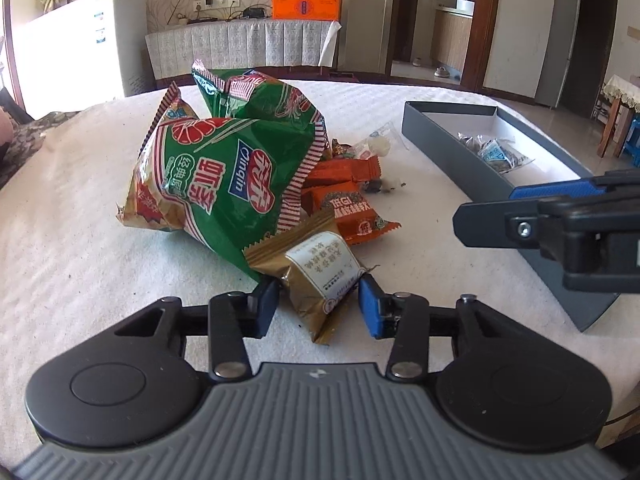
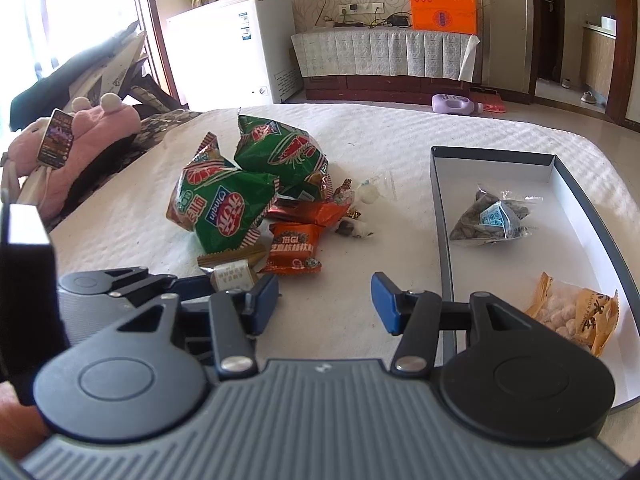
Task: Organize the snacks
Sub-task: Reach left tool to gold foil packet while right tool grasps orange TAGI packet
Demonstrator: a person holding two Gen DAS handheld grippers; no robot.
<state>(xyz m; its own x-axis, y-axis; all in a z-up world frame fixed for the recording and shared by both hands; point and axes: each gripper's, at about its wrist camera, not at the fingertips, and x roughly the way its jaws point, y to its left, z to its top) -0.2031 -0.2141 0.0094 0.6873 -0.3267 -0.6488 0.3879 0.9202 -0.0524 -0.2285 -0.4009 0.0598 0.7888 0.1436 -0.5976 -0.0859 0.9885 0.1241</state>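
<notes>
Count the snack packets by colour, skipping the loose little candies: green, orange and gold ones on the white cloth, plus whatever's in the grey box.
Green shrimp-chip bags: 2
Orange packets: 2
Gold packet: 1
In the grey box, seed packet and nut packet: 2
Total: 7

The left wrist view looks forward and downward along the left tool, sitting close over the white-covered bench with the snack pile directly ahead and the grey box to its right. The right wrist view faces the same way from a position further right, along the right tool, with the box's rim nearer. Both views share the pile, the box, the bench and the far wall with the orange carton.
</notes>
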